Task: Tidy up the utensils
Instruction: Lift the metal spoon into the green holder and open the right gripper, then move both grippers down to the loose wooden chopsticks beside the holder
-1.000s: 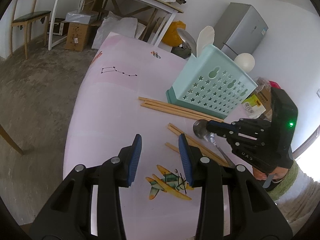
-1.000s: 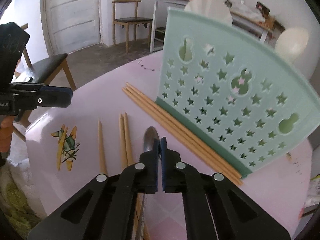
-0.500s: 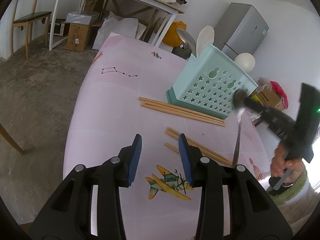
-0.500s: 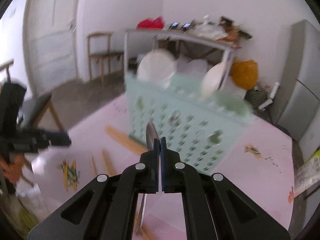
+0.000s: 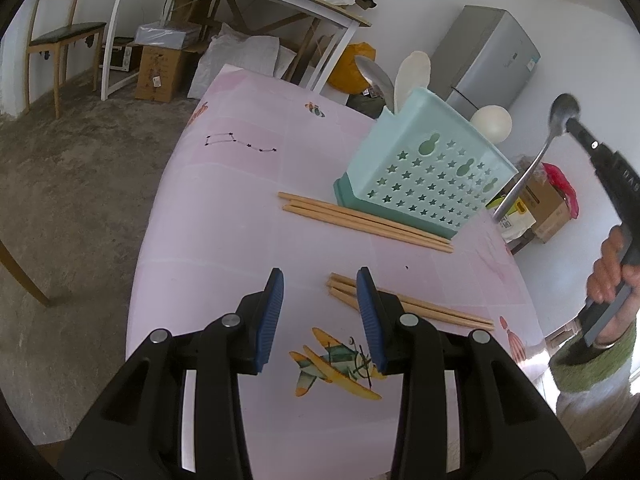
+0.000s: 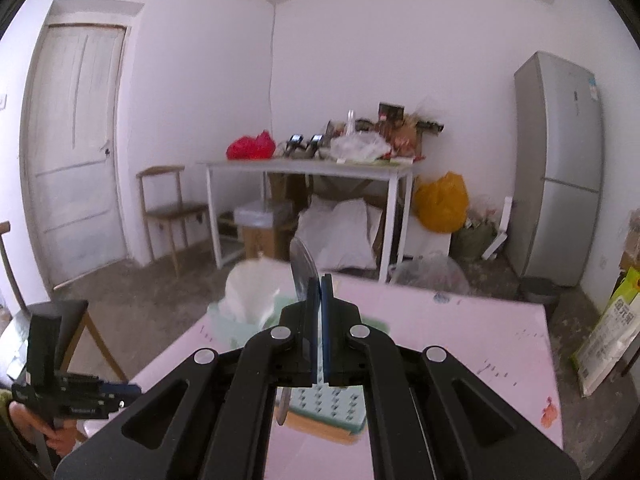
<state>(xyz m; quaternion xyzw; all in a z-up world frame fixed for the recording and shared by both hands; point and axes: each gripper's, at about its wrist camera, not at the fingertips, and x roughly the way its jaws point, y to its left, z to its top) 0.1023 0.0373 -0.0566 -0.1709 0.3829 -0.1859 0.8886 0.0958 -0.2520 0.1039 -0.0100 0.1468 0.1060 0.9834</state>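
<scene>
Lighting's soft, even daylight, pretty bright, barely any hard shadows on the pink table (image 5: 224, 216). Heavy fisheye warp with black corners in both views. Left wrist view is sharp; right wrist view is smeared with motion blur, especially the mint basket (image 6: 248, 312) down low.

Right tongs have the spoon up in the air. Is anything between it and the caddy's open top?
Nothing visible. The spoon hangs in the right tongs beside the caddy; the utensils already inside stand at its far side.
</scene>
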